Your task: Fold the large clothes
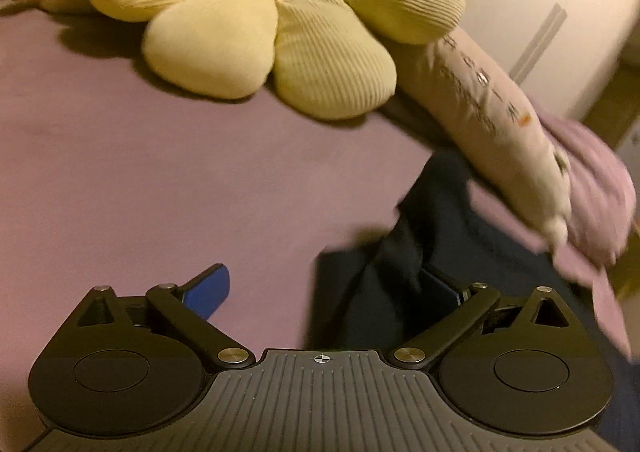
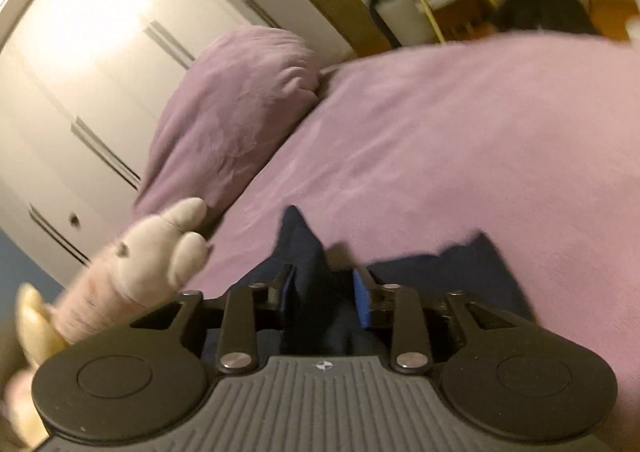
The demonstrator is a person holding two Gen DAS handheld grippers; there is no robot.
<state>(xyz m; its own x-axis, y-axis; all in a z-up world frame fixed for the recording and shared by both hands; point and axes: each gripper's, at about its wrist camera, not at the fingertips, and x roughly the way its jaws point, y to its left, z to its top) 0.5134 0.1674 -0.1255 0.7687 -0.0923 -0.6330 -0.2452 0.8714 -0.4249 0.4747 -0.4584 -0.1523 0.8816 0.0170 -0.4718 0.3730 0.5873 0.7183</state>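
The dark navy garment (image 1: pixel 404 260) is lying crumpled on the purple bed (image 1: pixel 160 172), looking soft and limp. The left gripper (image 1: pixel 324 292) is gaping wide, holding nothing. The right gripper (image 2: pixel 325 296) is standing part-open astride a raised fold, pads apparently not pinching. Hems or corners are offering the best hold.

Dark lettering runs along the long pale cushion (image 1: pixel 484 100) in the left wrist view, but blur leaves it unreadable; it may be East Asian script. Nothing else carries text.

Flower cushion (image 1: pixel 256 24) — ribbed plush cloth; bedsheet (image 1: pixel 120 172) matt and soft; wardrobe doors (image 2: pixel 80 64) — smooth, glossy.
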